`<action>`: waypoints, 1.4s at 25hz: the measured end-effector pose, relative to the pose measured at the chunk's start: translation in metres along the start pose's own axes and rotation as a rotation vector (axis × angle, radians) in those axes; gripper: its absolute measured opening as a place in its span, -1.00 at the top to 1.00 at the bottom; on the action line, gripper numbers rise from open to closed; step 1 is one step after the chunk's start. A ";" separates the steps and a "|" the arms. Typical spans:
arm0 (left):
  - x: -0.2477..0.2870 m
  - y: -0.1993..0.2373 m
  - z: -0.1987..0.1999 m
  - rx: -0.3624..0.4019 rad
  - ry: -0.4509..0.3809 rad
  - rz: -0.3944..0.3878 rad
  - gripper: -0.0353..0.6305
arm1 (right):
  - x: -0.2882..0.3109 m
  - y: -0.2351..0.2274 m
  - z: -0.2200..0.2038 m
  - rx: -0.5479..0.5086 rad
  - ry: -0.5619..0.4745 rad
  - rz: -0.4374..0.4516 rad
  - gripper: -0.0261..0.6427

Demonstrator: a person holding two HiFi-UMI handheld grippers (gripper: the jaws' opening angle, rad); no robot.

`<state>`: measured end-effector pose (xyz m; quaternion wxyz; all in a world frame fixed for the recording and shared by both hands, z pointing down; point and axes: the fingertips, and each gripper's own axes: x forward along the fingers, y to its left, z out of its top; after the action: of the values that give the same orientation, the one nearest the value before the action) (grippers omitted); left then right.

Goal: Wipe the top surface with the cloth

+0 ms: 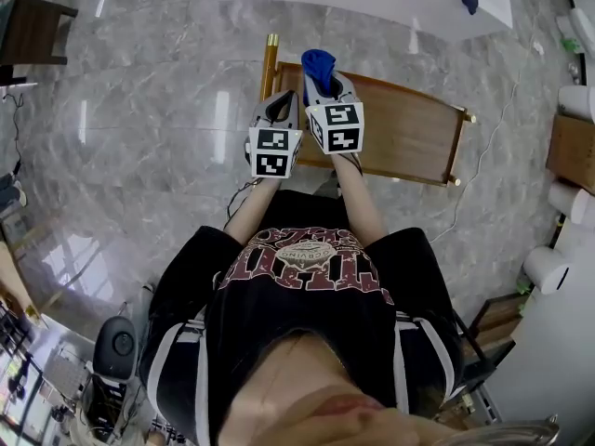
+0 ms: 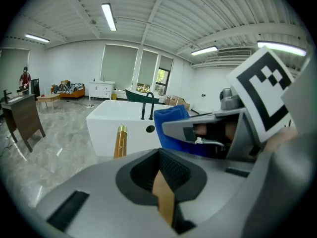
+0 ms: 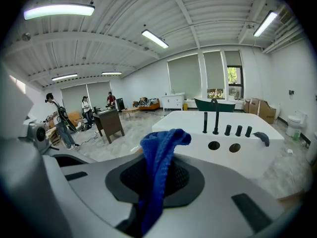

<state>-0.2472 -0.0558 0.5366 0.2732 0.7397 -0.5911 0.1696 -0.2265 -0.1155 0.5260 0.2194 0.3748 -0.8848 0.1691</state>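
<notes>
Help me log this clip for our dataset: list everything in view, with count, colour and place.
cloth: one, blue, clamped in the right gripper's jaws
wooden table: one, brown with gold posts, under both grippers
tub: one, white, beyond the wooden table
taps: several, black, on the tub's rim
side table: one, dark, on the floor away from the tub
floor: grey marble
people: a few, far back in the room
left gripper: grey, shut, empty
right gripper: grey, shut on the cloth
</notes>
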 end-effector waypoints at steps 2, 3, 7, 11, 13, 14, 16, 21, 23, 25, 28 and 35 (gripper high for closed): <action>0.002 0.004 -0.008 -0.008 0.015 0.007 0.75 | 0.012 -0.003 -0.010 0.006 0.021 0.005 0.73; 0.003 0.006 -0.011 -0.012 0.019 0.014 0.75 | 0.018 -0.005 -0.014 0.006 0.034 0.010 0.73; 0.006 0.010 -0.022 -0.045 0.015 0.061 0.75 | 0.042 -0.002 -0.039 0.014 0.094 0.069 0.73; 0.014 0.013 -0.032 -0.099 0.009 0.109 0.75 | 0.060 0.005 -0.061 -0.010 0.158 0.120 0.73; 0.018 0.012 -0.036 -0.113 0.014 0.131 0.75 | 0.065 0.007 -0.070 -0.020 0.183 0.138 0.73; 0.019 0.011 -0.038 -0.117 0.017 0.137 0.75 | 0.067 0.006 -0.073 -0.021 0.192 0.144 0.73; 0.021 0.008 -0.042 -0.121 0.027 0.138 0.75 | 0.069 0.004 -0.079 -0.019 0.204 0.147 0.73; 0.027 0.002 -0.064 -0.154 0.087 0.125 0.75 | 0.081 -0.007 -0.100 -0.010 0.247 0.129 0.73; 0.028 0.001 -0.073 -0.158 0.104 0.130 0.75 | 0.088 -0.009 -0.110 -0.016 0.275 0.127 0.73; 0.030 -0.002 -0.083 -0.128 0.124 0.132 0.75 | 0.095 -0.013 -0.120 -0.019 0.300 0.124 0.73; 0.033 -0.007 -0.102 -0.091 0.168 0.123 0.75 | 0.102 -0.012 -0.131 -0.043 0.332 0.132 0.73; 0.048 -0.003 -0.139 -0.115 0.253 0.103 0.75 | 0.121 0.013 -0.140 -0.066 0.368 0.169 0.73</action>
<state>-0.2223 -0.0088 0.6740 0.3785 0.6641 -0.5979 0.2411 -0.2754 -0.1131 0.7055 0.3743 0.2545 -0.8633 0.2232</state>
